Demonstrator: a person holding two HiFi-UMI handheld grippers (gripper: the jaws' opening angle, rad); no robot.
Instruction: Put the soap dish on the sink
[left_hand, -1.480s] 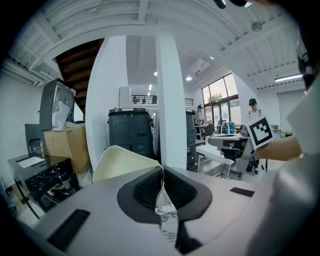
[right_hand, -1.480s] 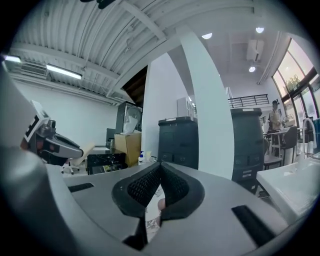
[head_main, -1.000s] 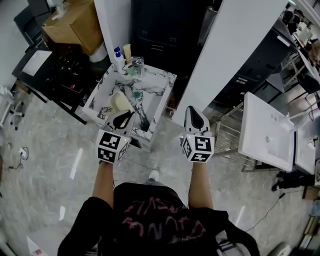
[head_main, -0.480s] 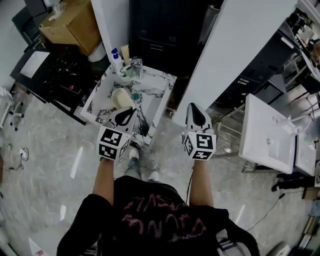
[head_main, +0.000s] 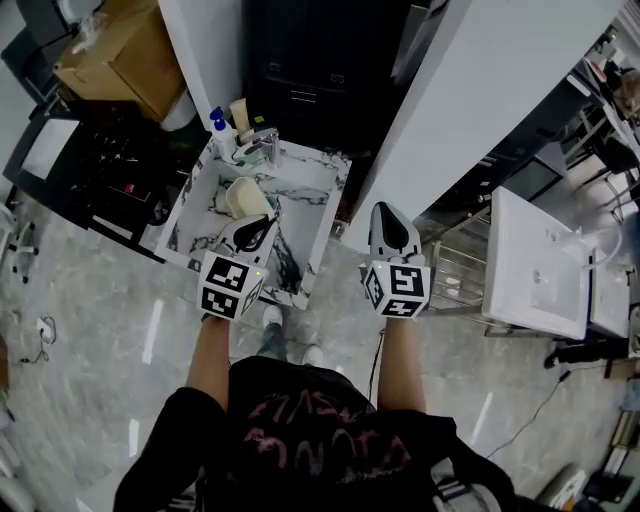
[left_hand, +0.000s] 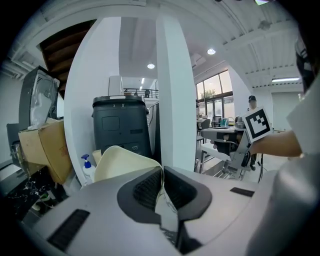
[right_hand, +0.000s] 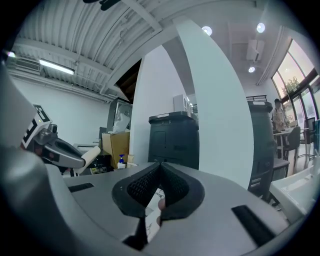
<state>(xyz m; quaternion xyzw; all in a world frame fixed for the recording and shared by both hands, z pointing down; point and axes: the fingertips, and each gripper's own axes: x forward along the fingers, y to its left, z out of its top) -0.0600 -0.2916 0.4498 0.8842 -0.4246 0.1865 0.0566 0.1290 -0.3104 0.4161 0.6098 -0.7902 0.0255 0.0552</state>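
A cream soap dish (head_main: 245, 197) sticks out ahead of my left gripper (head_main: 250, 233), which is shut on the dish's near edge. In the left gripper view the soap dish (left_hand: 120, 161) stands up to the left of the left gripper's (left_hand: 162, 176) closed pads. It hangs over the near part of the black-and-white marbled sink (head_main: 305, 205). My right gripper (head_main: 392, 228) is shut and empty, level with the left one and to the right of the sink, above the floor. In its own view the right gripper (right_hand: 159, 184) points at a dark cabinet.
A faucet (head_main: 262, 140) and a blue-capped bottle (head_main: 218, 125) stand at the sink's far rim. Behind are a dark cabinet (head_main: 310, 60), a white column (head_main: 480, 90) and a cardboard box (head_main: 115, 55). A white basin (head_main: 535, 265) on a metal frame stands to the right.
The person has stepped forward, so the marbled sink lies nearer and more under the left gripper. Both grippers travelled along with the person. The soap dish stayed gripped.
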